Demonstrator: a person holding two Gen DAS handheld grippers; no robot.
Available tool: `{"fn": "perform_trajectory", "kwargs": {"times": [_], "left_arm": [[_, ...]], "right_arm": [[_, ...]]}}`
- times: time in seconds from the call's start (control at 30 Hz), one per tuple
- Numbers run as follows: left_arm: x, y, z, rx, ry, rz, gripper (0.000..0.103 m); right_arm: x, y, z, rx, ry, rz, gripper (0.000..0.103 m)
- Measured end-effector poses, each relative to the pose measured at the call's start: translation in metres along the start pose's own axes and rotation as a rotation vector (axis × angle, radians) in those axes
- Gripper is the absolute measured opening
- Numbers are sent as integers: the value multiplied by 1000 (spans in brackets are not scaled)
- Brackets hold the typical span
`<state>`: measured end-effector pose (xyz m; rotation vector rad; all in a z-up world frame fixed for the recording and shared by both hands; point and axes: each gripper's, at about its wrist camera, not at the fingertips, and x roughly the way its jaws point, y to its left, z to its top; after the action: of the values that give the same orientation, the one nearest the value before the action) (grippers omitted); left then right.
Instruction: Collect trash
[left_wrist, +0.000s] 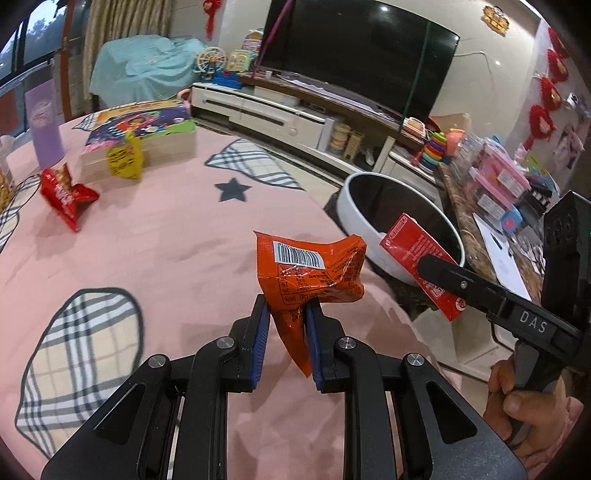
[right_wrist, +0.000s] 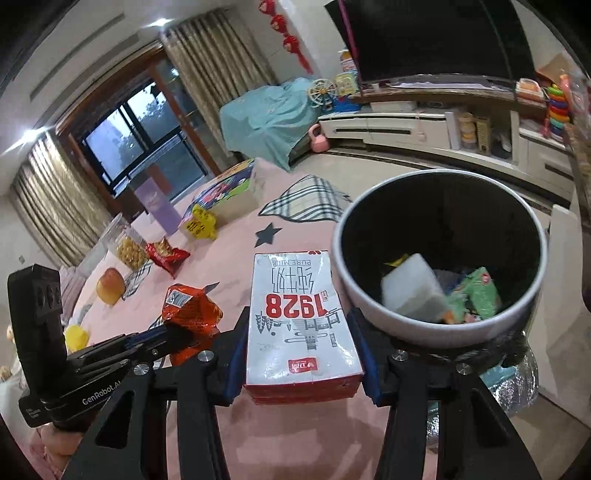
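My left gripper (left_wrist: 285, 308) is shut on a crumpled orange snack wrapper (left_wrist: 314, 271), held above the pink tablecloth (left_wrist: 166, 243); the wrapper also shows in the right wrist view (right_wrist: 192, 308). My right gripper (right_wrist: 298, 317) is shut on a red and white milk carton (right_wrist: 301, 321), just left of the white trash bin (right_wrist: 373, 306). In the left wrist view the carton (left_wrist: 413, 245) hangs over the bin's rim (left_wrist: 354, 218). The bin holds a white block (right_wrist: 413, 288) and green wrappers (right_wrist: 476, 291).
A red snack bag (left_wrist: 66, 194), a yellow packet (left_wrist: 123, 157), a stack of books (left_wrist: 147, 129) and a purple box (left_wrist: 46, 125) are on the table. An orange fruit (right_wrist: 109, 286) and a jar of snacks (right_wrist: 131, 251) sit further left. A TV stand (left_wrist: 295, 114) is behind.
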<state>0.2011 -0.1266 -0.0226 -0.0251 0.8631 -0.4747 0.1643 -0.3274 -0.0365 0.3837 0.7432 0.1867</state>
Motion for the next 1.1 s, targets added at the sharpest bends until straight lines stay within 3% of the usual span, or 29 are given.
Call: {"fn": "perform_trajectory", "kwargs": {"times": [0.3, 1.1], "left_arm": [[10, -28, 7, 49, 10, -15, 18], [54, -101, 50, 194, 40, -35, 18]], "right_arm": [[-12, -14, 4, 27, -31, 4, 51], [-26, -83, 30, 97, -72, -104, 51]]}}
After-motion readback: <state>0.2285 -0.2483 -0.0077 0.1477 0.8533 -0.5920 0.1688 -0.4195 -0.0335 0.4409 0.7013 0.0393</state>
